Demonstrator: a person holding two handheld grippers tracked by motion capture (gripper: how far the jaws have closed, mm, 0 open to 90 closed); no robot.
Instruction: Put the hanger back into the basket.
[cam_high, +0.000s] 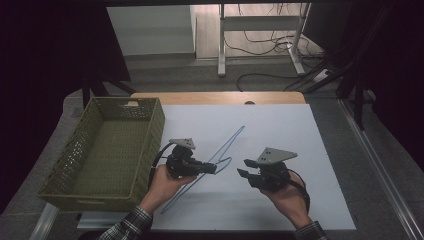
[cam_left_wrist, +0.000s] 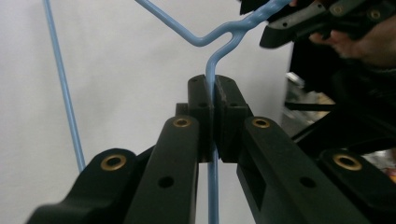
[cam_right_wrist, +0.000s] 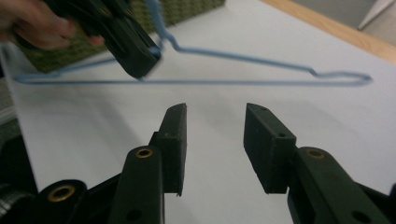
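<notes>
In the high view, a blue wire hanger (cam_high: 220, 162) lies slantwise across the middle of the white sheet (cam_high: 280, 130) that covers the bench (cam_high: 220, 97), running from the lower left near the person's left hand (cam_high: 162, 182) up toward the centre of the frame. The left tongs (cam_high: 212, 168), just left of centre, are clamped on the hanger's wire; the left gripper view shows the thin blue wire (cam_left_wrist: 212, 93) pinched between the two closed black jaws, with the wire bending away toward the upper right of that frame. The right tongs (cam_high: 243, 174) sit just right of centre, held by the right hand (cam_high: 287, 197), and are apart from the hanger. In the right gripper view their jaws stand open with a clear gap between them and nothing held, while the hanger (cam_right_wrist: 233, 81) stretches across the upper half of the frame above them. A green woven basket (cam_high: 150, 130) rests at the left edge of the bench, in the left of the high view, just beside the left hand.
</notes>
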